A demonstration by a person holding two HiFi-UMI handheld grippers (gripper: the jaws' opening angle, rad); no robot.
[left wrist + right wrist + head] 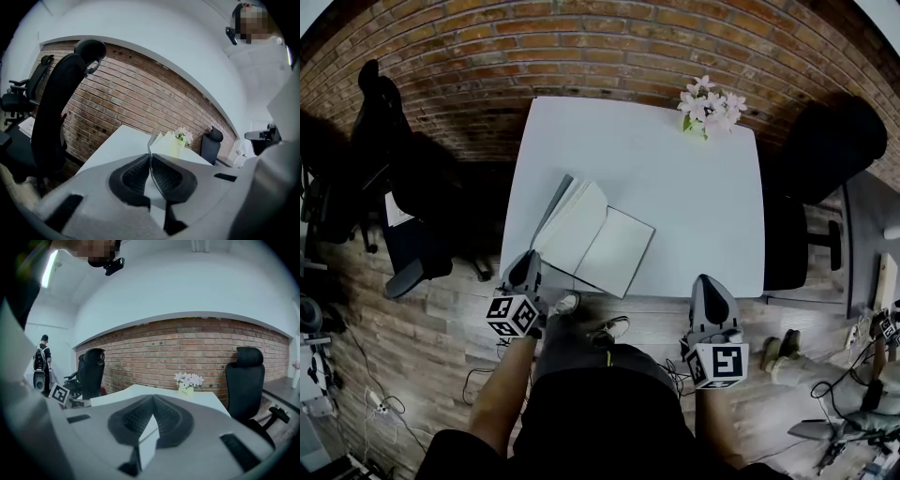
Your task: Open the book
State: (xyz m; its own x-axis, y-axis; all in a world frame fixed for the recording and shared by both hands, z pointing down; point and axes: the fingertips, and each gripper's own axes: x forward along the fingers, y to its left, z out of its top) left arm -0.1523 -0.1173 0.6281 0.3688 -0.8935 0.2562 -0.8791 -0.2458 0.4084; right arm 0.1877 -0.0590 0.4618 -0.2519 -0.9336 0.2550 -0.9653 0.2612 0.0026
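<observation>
- head view: the book (592, 239) lies open on the white table (694, 187), near its front left corner. the left gripper (525, 261) is just beside the book and the right gripper (706, 281) is well apart from it.
- left gripper view: jaws pressed together, nothing between; the book's pages rise just beyond.
- right gripper view: jaws together, empty; flowers (188, 379) are on the table's far side.

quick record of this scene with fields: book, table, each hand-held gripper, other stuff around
book: open, flat on the table's near left part, left pages fanned up
table: white, rectangular
left hand-held gripper: jaws together, nothing held, at the near edge by the book's near left corner
right hand-held gripper: jaws together, nothing held, at the near edge, apart from the book
flowers: far edge, right of centre
black chair: right of the table
</observation>
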